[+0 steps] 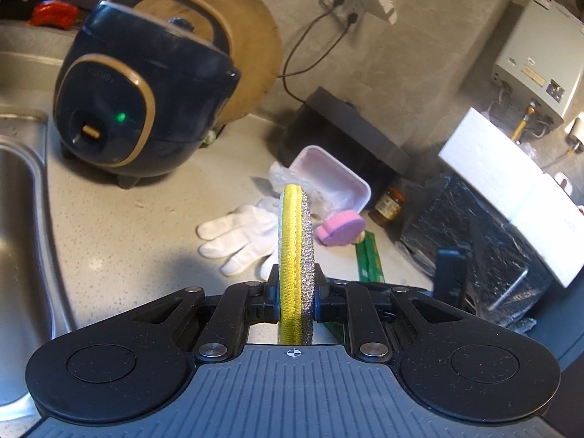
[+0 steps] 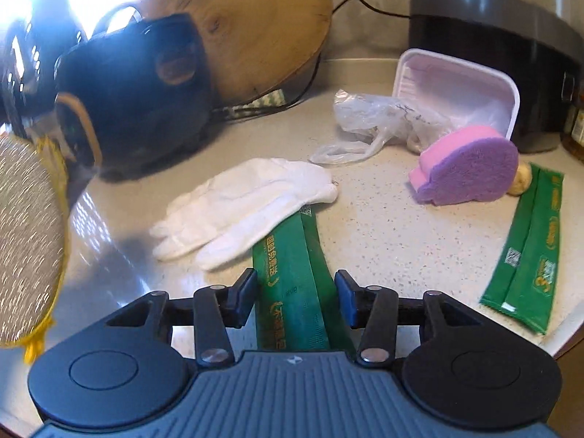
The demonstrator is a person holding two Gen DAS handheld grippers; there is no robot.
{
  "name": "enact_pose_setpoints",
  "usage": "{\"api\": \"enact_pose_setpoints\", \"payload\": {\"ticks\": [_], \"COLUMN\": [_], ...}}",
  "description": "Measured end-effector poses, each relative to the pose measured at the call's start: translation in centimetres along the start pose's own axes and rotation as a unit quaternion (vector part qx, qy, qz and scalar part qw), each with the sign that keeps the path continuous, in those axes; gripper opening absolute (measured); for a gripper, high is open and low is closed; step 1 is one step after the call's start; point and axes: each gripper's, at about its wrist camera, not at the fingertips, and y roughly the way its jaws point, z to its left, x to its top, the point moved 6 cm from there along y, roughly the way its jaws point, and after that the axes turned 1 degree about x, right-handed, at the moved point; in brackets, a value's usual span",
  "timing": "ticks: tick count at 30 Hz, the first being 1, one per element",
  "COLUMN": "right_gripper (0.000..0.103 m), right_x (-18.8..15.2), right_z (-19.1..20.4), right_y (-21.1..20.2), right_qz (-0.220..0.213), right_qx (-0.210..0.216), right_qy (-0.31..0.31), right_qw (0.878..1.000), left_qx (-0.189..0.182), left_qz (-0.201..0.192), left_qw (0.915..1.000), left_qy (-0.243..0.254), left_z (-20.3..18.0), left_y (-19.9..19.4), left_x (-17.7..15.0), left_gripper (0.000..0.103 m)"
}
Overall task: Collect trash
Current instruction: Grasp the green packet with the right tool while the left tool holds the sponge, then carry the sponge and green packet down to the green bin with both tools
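Note:
My left gripper [image 1: 295, 292] is shut on a round yellow-and-silver scrub pad [image 1: 296, 252], held on edge above the counter; the pad also shows at the left in the right wrist view [image 2: 27, 241]. My right gripper [image 2: 295, 297] is open, its fingers on either side of a green wrapper [image 2: 292, 292] lying on the counter, partly under a white glove [image 2: 241, 204]. A second green wrapper [image 2: 525, 252] lies to the right. A pink-purple sponge [image 2: 471, 166], a crumpled clear plastic bag [image 2: 376, 120] and a pink foam tray [image 2: 456, 84] lie beyond.
A dark blue rice cooker [image 1: 142, 98] stands at the left before a round wooden board [image 1: 252, 36]. A steel sink [image 1: 18, 219] is at far left. A black appliance [image 1: 346, 135], a jar [image 1: 390, 206], a black-lined basket [image 1: 485, 241] and white foam boxes [image 1: 511, 171] are at right.

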Motion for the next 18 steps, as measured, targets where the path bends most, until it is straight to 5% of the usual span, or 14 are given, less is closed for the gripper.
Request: {"api": "enact_pose_setpoints", "payload": {"ticks": [4, 12, 16, 18], "right_gripper": [0.02, 0.02, 0.019, 0.019], "right_x": [0.1, 0.5, 0.5, 0.8], "right_z": [0.6, 2.1, 2.5, 1.4], "right_y": [-2.4, -6.6, -7.0, -6.8], "right_qz": [-0.016, -0.036, -0.046, -0.054], "right_qx": [0.022, 0.115, 0.114, 0.078], "right_qy": [0.008, 0.047, 0.044, 0.054], "right_qw": [1.0, 0.992, 0.991, 0.994], "left_qx": [-0.004, 0.013, 0.018, 0.019], "left_qz": [0.005, -0.025, -0.021, -0.021], "left_qw": [0.9999, 0.9995, 0.9994, 0.9993], "left_qy": [-0.009, -0.015, -0.022, -0.025], "left_z": [0.5, 1.0, 1.2, 1.3], "left_y": [0.1, -0.8, -0.8, -1.0], "left_x": [-0.4, 0.2, 0.1, 0.0], "left_gripper": [0.018, 0.018, 0.018, 0.018]}}
